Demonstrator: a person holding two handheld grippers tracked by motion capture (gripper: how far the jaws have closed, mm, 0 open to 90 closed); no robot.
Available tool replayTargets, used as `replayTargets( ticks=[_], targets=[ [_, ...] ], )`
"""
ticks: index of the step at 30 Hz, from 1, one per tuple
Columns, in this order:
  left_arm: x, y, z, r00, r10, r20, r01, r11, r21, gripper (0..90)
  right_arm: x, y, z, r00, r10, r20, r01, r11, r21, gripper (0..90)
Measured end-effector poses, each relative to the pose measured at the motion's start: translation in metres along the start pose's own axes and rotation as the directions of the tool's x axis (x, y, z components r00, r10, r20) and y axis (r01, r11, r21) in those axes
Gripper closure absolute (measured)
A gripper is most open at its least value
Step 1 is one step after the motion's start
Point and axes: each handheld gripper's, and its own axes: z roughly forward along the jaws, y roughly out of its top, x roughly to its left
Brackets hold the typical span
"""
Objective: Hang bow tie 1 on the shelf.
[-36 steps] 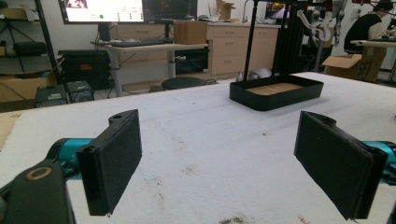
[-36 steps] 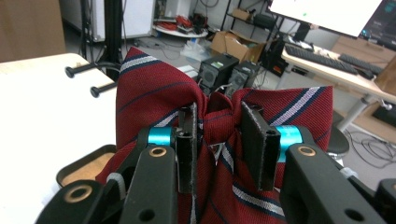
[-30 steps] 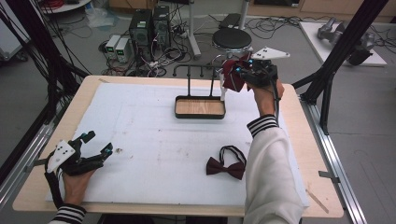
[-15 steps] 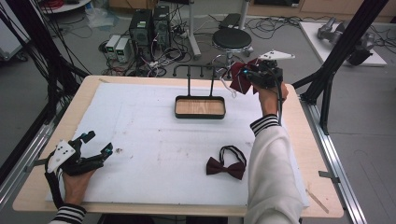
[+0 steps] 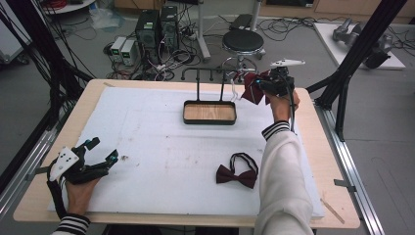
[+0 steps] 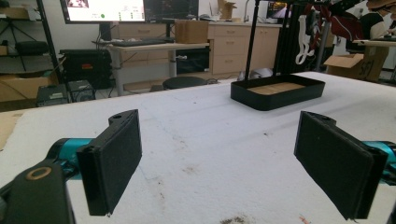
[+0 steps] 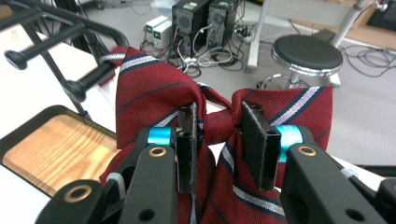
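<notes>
The black tray (image 5: 209, 113) at the far middle of the table has a wooden bottom and low dark walls, and there is nothing inside it. A black metal rack (image 5: 211, 76) with rounded bar ends rises from its far edge. The right gripper (image 5: 260, 87) is at the far right, just beside the rack, and its jaws are closed on the knot of a red striped bow tie (image 7: 219, 126), whose two wings spread out on both sides of the pads; the cloth is woven, dark red with white and navy stripes. A second bow tie (image 5: 237, 174), plain dark red with a thin neck loop, lies flat on the near right part of the white foam mat (image 5: 156, 147). The mat covers the wooden table (image 5: 93, 98) and has small dirty marks. The left gripper (image 5: 100, 161) rests at the near left with its jaws wide apart, holding nothing. Behind the table there is a round black stool (image 5: 245, 41), computer cases (image 5: 157, 27) and many cables on a grey floor.
</notes>
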Motion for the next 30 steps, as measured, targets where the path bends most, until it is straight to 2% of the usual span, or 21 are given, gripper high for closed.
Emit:
replayTargets(
  ticks=[11,22,24,26,27,30],
  targets=[
    [0.000,0.000,0.000,1.0000,0.000,-0.001,0.000,1.0000,-0.001,15.4,0.001,-0.008,0.016,0.9994,0.014,-0.032,-0.012,0.998,0.057,68.3],
    [0.000,0.000,0.000,1.0000,0.000,-0.001,0.000,1.0000,0.000,15.4,0.000,-0.010,0.018,0.9983,0.017,-0.056,-0.013,0.997,0.078,67.0],
    [0.000,0.000,0.000,1.0000,0.000,-0.001,0.000,1.0000,0.000,15.4,0.000,-0.011,0.020,0.9960,0.022,-0.087,-0.014,0.996,0.089,59.6],
    [0.000,0.000,0.000,1.0000,0.001,-0.001,-0.001,1.0000,0.000,15.4,0.003,-0.011,0.022,0.9976,0.019,-0.066,-0.013,0.995,0.101,36.6],
    [0.000,0.000,0.000,1.0000,0.001,-0.002,-0.001,1.0000,-0.001,15.4,0.004,-0.011,0.023,0.9978,0.035,-0.055,-0.030,0.994,0.101,23.5],
    [0.000,0.000,0.000,1.0000,0.003,-0.002,-0.003,1.0000,0.000,15.4,0.005,-0.012,0.023,0.9971,0.060,-0.047,-0.055,0.994,0.098,9.8]
  ],
)
